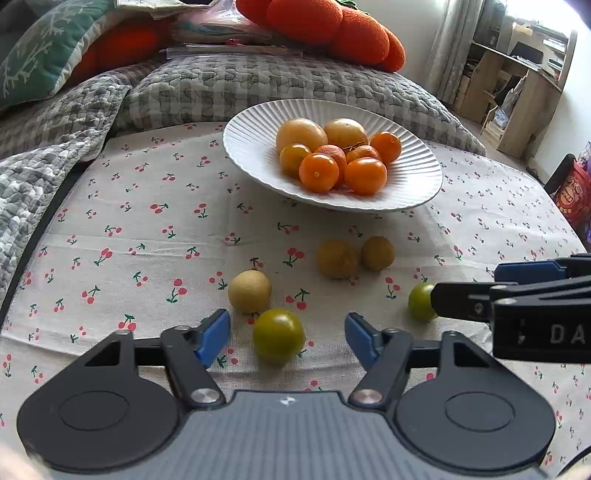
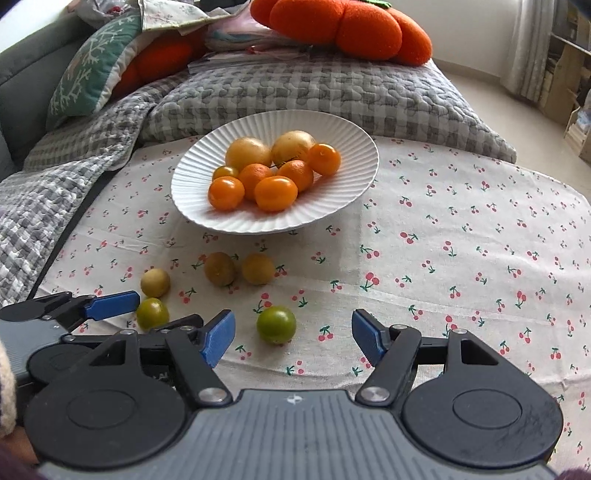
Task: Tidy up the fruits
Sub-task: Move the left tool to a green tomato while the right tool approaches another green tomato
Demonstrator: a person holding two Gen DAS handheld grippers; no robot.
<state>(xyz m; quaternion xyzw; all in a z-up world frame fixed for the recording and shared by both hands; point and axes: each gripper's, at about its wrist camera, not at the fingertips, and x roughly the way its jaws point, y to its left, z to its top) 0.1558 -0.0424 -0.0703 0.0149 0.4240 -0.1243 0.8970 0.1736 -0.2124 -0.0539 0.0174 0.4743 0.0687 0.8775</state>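
Note:
A white ribbed plate (image 1: pixel 258 155) (image 2: pixel 343 147) holds several orange and yellow fruits. Loose fruits lie on the cherry-print cloth in front of it. My left gripper (image 1: pixel 287 338) is open, with a green fruit (image 1: pixel 279 335) (image 2: pixel 152 313) between its blue fingertips. A pale yellow fruit (image 1: pixel 250 291) (image 2: pixel 155 282) lies just beyond. Two dull yellow fruits (image 1: pixel 337 258) (image 1: pixel 377 253) (image 2: pixel 220 268) (image 2: pixel 258 268) lie nearer the plate. My right gripper (image 2: pixel 293 338) is open, with another green fruit (image 2: pixel 276 325) (image 1: pixel 421 301) just ahead, left of its centre.
A grey checked quilt (image 1: pixel 221 85) (image 2: pixel 295 88) lies behind the plate, with orange plush cushions (image 1: pixel 332 29) (image 2: pixel 351 26) and a teal pillow (image 1: pixel 40 55) farther back. Wooden shelves (image 1: pixel 517 81) stand at the far right. The cloth's right part (image 2: pixel 480 240) carries only its print.

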